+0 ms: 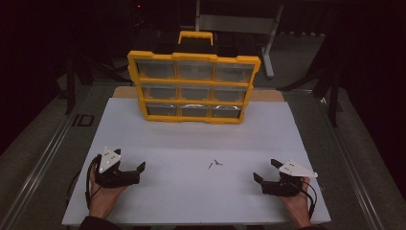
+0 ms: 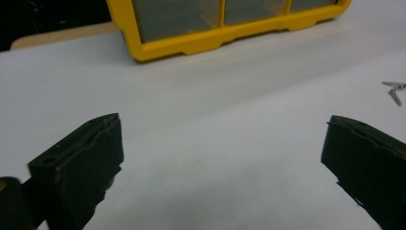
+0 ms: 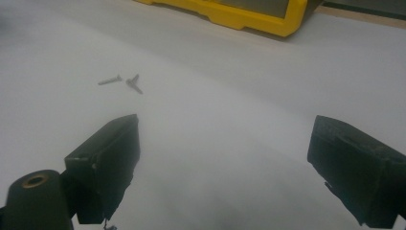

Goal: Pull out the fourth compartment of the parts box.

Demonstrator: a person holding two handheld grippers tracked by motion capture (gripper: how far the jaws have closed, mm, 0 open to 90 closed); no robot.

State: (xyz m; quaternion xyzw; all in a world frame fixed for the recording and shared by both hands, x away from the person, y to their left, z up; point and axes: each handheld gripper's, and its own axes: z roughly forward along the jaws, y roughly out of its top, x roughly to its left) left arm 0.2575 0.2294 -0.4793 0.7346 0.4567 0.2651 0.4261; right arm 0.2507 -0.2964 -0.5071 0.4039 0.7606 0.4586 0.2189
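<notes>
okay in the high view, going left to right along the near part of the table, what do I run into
left gripper → screws → right gripper, all on the white table.

Counter (image 1: 191, 191): white sheet, matt, smooth; bare wood edge at 12 o'clock behind organizer. Organizer (image 1: 193, 57): yellow plastic frame, slight sheen; drawer fronts clear glossy plastic. Two screws (image 1: 214, 164): grey metal, dull shine. Left gripper (image 1: 140, 173), right gripper (image 1: 264, 170): black matt plastic, jaws with rough, chipped-looking edges; grey flat plate on top of each, smooth.
</notes>
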